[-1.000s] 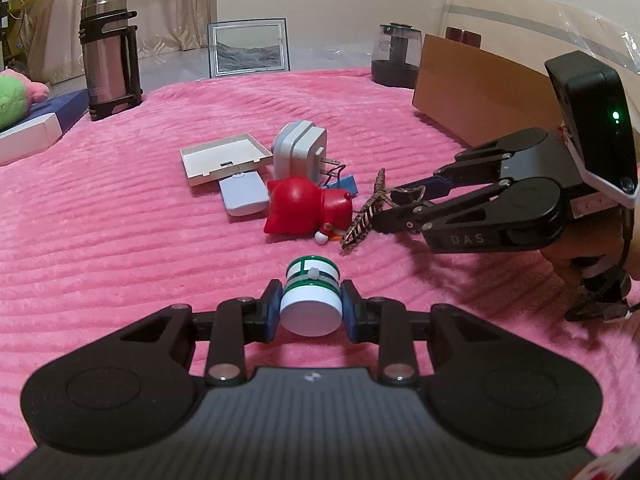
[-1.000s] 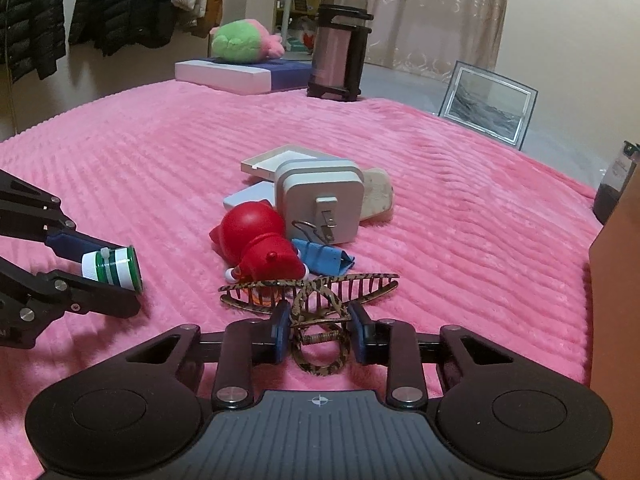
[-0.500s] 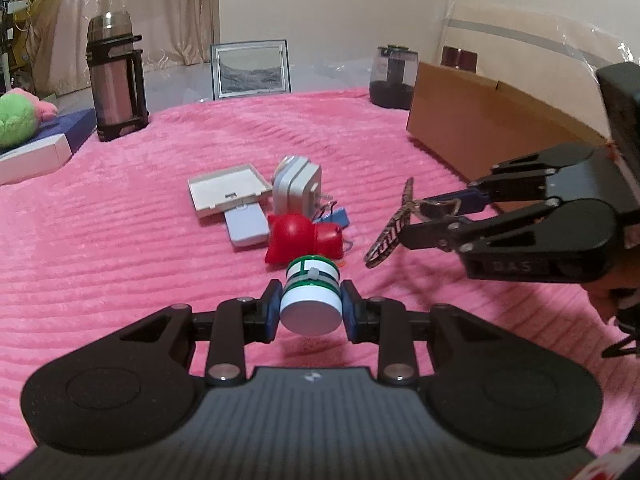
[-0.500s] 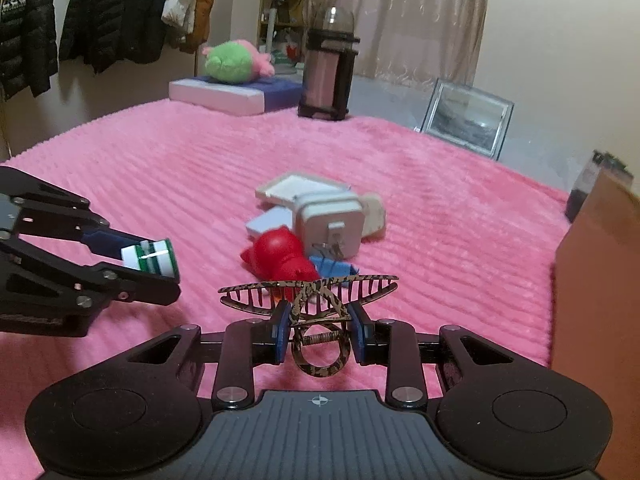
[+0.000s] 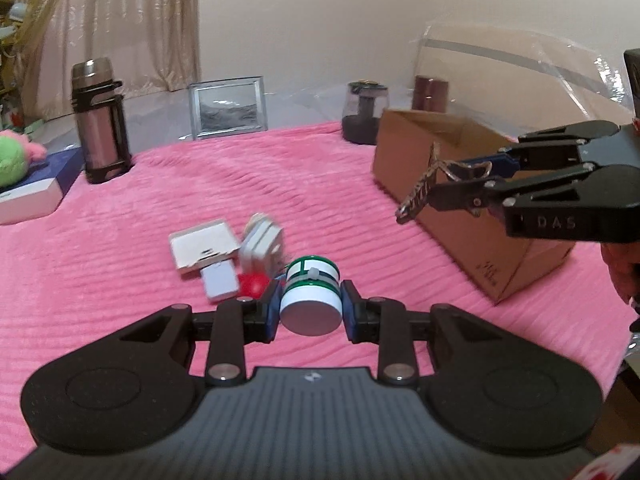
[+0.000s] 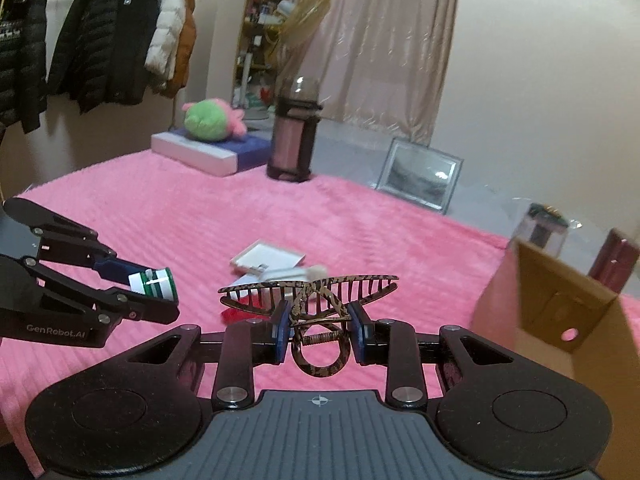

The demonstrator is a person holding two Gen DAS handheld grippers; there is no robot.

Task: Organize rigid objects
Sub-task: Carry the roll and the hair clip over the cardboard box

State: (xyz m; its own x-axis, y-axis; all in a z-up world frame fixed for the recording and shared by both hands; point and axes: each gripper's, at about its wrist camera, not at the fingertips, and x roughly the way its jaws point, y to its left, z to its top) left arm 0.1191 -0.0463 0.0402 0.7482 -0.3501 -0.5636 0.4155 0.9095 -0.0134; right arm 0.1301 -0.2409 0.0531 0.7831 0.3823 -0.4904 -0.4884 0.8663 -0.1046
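- Bedding first: one pink ribbed blanket (image 5: pixel 120 280) covers the bed and carries the loose things.
- One open cardboard box (image 5: pixel 472 216) stands at the blanket's right side; in the right wrist view it appears at the right edge (image 6: pixel 560 312).
- One steel flask (image 5: pixel 102 120) stands upright at the far left of the blanket, one picture frame (image 5: pixel 228 106) leans behind the far edge, and one dark glass jar (image 5: pixel 364 114) sits beside the box's far corner.
- One green plush toy (image 6: pixel 210 120) lies on one flat box (image 6: pixel 208 154) beyond the flask.
- Left tool (image 5: pixel 310 306) points forward and downward, raised clear of the blanket, clenched on one white-and-green bottle (image 5: pixel 312 294) that lies sideways between its pads.
- Right tool (image 6: pixel 320 330) also tilts downward, held in the air just beside the box's near wall, grasping one tortoiseshell hair claw (image 6: pixel 316 308) by its ring end, teeth spread to both sides.
- Pile left on the blanket, below the bottle: one white tray (image 5: pixel 202 248), one white charger (image 5: pixel 262 242), one small white pad (image 5: pixel 220 280) and one red toy (image 5: pixel 252 284), clustered and touching; blur hides finer detail.
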